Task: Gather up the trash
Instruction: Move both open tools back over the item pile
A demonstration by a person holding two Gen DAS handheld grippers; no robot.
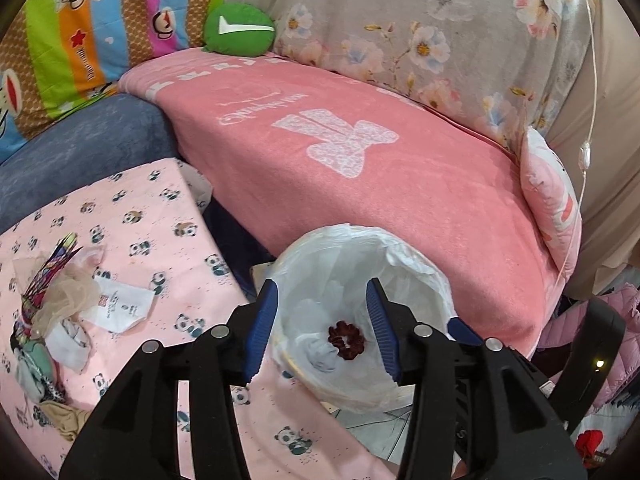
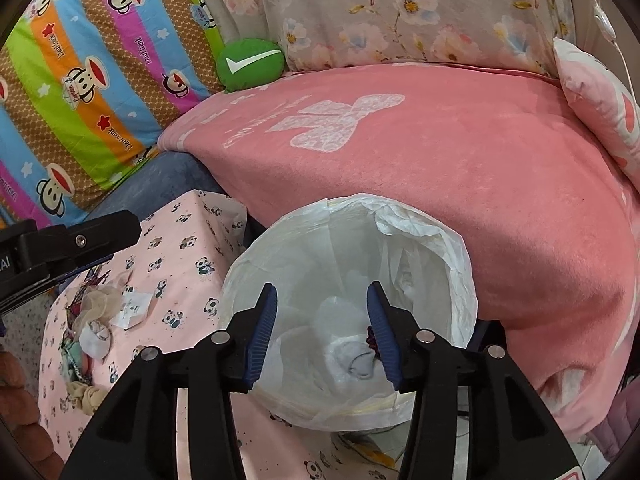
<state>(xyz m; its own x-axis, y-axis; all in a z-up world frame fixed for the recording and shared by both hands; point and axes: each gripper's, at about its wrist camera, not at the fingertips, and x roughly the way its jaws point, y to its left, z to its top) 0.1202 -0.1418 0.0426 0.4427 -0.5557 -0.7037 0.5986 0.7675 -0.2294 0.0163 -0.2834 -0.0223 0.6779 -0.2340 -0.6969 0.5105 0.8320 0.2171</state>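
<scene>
Both the left gripper (image 1: 322, 330) and right gripper (image 2: 322, 334) hang part-open and empty over the lined trash bin (image 1: 434, 276), where a dark red scrunchie (image 1: 346, 339) lies at the bottom, while more scraps (image 1: 60, 304) wait near the panda-print cloth's (image 1: 168, 224) left edge.

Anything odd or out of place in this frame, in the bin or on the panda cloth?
A dark red scrunchie lies in the lined trash bin on crumpled white tissue, an odd thing to bin. On the panda cloth, a heap of scraps remains uncollected. Nothing looks spilled or damaged.
</scene>
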